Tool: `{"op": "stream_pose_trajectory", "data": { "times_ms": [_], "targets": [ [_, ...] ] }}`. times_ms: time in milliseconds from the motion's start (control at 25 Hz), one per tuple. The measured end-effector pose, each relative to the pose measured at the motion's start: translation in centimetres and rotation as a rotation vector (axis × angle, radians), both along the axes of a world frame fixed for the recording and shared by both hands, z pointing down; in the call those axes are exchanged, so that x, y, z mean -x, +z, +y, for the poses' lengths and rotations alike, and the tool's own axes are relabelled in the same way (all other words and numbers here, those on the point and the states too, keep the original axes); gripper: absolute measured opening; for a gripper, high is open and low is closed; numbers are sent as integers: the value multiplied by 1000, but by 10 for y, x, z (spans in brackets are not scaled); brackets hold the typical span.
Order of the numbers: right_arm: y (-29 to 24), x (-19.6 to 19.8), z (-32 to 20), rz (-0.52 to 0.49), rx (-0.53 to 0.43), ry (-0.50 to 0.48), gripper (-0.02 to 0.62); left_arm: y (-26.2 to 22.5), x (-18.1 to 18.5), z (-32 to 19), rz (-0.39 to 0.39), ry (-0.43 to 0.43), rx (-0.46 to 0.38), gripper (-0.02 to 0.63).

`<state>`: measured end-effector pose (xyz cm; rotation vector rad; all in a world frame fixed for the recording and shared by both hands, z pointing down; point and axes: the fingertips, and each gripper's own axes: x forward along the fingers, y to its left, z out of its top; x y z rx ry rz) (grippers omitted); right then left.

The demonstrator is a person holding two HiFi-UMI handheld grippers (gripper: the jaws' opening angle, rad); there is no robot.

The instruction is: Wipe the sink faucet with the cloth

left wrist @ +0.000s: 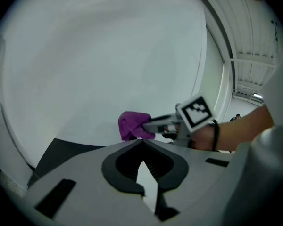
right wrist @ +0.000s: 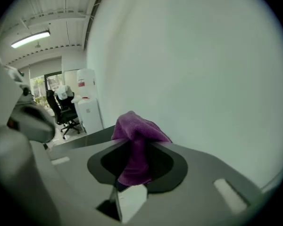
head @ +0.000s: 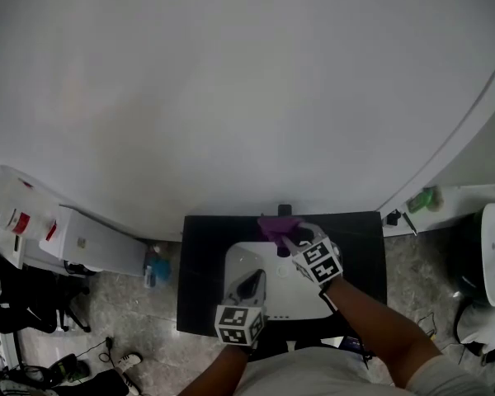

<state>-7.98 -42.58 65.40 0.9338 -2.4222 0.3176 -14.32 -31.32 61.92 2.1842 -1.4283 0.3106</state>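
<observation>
Clamping down on the purple cloth [right wrist: 137, 134], that's the right gripper [right wrist: 132, 142]; its own view shows both jaws pressed onto the fabric, a bunch puffed up above the tips and a tail hanging down between them. From the head view the cloth sits at the back rim of the white sink [head: 295, 300], up against the wall [head: 231, 97]; a small dark fitting [head: 285, 209] pokes out just behind it at the rear edge of the black counter [head: 200, 262]; whether cloth and fitting touch, I can't tell from here.

Over to the left gripper [left wrist: 141, 143]; jaws drawn together, tips meeting, nothing between them, only pale sink showing through the slit lower down; it hangs over the near half of the basin, well short of the cloth, pointing toward it. Its camera looks straight at the other tool; the cloth is bunched at the end of the right gripper's jaws, and the marker cube [left wrist: 195, 111] sits above the person's hand [left wrist: 206, 136].

Around the edges: a white water dispenser [head: 91, 242] stands left of the counter; a blue bottle [head: 157, 267] is on the floor beside it; a green object [head: 423, 199] rests on the ledge to the right; an office chair [right wrist: 65, 113] shows far off in the right gripper view.
</observation>
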Motion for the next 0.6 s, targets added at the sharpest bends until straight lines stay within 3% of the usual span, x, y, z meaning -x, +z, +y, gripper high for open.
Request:
{"op": "stream_pose_trajectory", "data": {
  "times_ms": [120, 200, 320, 480, 600],
  "targets": [
    [7, -5, -64, 69, 18, 56, 101, -8, -2, 0, -1, 4, -9, 6],
    [13, -2, -66, 91, 36, 33, 100, -11, -2, 2, -3, 6, -13, 6],
    [16, 0, -15, 81, 23, -28, 98, -11, -1, 3, -4, 7, -15, 6],
    [45, -8, 77, 42, 170, -76, 98, -15, -8, 5, 0, 29, -23, 6],
    [24, -30, 101, -16, 146, -57, 100, -30, -25, 5, 0, 54, -50, 6]
  ]
}}
